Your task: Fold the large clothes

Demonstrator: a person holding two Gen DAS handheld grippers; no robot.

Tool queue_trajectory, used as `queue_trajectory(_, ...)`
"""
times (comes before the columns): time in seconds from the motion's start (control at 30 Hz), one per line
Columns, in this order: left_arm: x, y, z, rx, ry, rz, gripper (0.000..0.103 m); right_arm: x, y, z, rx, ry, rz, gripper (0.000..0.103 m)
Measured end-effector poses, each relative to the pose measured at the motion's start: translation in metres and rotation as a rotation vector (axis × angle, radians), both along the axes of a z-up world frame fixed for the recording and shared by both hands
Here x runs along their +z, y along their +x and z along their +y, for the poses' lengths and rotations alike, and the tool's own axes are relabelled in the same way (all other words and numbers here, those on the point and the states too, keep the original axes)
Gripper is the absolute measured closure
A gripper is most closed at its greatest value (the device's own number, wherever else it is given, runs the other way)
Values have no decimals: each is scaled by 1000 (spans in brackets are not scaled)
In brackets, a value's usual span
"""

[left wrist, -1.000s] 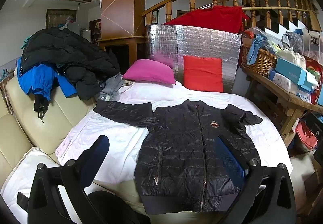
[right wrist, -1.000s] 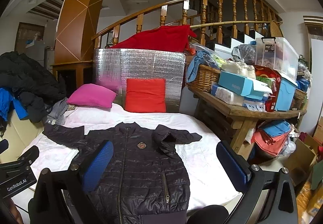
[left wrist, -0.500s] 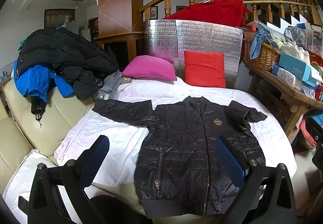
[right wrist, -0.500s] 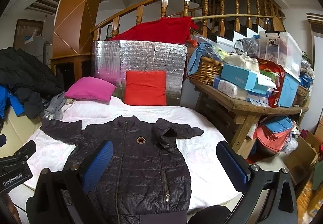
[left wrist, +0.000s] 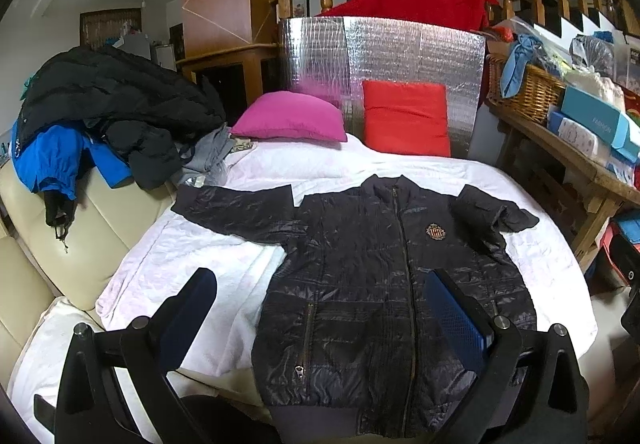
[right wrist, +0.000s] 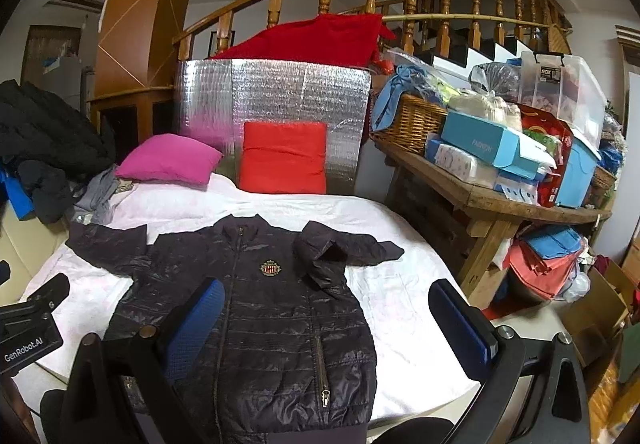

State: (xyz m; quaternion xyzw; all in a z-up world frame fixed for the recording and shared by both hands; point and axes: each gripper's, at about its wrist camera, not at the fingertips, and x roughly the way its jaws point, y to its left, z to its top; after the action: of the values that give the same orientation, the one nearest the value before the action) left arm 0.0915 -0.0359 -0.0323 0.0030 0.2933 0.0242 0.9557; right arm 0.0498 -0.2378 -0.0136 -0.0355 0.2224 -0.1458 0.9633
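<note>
A black quilted zip jacket lies front up on the white sheet, hem toward me. Its left sleeve is stretched out to the left. Its right sleeve is folded back over the chest. The jacket also shows in the right wrist view. My left gripper is open and empty, above the jacket's lower part. My right gripper is open and empty, above the jacket's lower right side.
A pink pillow and a red pillow lean against a silver foil panel at the back. A pile of dark and blue coats sits on the cream sofa at left. A cluttered wooden bench stands at right.
Both grippers have moved a little forward and down toward the jacket, which now fills more of each view. The jacket itself has not moved.
</note>
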Motion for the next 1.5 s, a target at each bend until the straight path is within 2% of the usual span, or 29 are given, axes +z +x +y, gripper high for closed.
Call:
queue_trajectory(0.43,-27,63,-17,-4,34,71,0,-25,68,-24,-30,6,72,0)
queue_trajectory(0.6,-51,106,-19,12,54,86,0,-42,110,-40,-4,38,95,0)
queue_trajectory(0.67,-64,129,-20,14,54,93,0,-52,136,-63,14,106,115,0)
queue_trajectory(0.77,-97,176,-17,24,30,129,0,-78,189,-131,29,311,131,0)
queue_trajectory(0.87,-127,214,-14,41,3,171,0,-119,242,-218,8,559,135,0)
queue_trajectory(0.93,-142,234,-13,46,-7,178,0,-155,275,-282,-17,788,117,0)
queue_trajectory(1.0,-151,247,-13,57,-7,164,0,-183,298,-322,-40,966,90,0)
queue_trajectory(1.07,-158,258,-13,58,-7,140,0,-209,322,-351,-14,1133,47,1)
queue_trajectory(1.13,-164,264,-14,58,-3,130,0,-225,342,-361,-12,1207,40,2)
queue_trajectory(1.2,-169,269,-13,55,9,126,0,-237,359,-364,-57,1213,78,7)
queue_trajectory(1.27,-173,276,-12,64,30,122,0,-249,373,-370,-128,1201,131,20)
queue_trajectory(1.37,-179,284,-11,82,50,138,0,-272,388,-380,-219,1239,182,28)
queue_trajectory(1.43,-182,289,-10,95,61,153,0,-286,398,-383,-222,1304,174,35)
queue_trajectory(1.5,-183,290,-8,109,73,160,0,-294,408,-382,-224,1289,176,46)
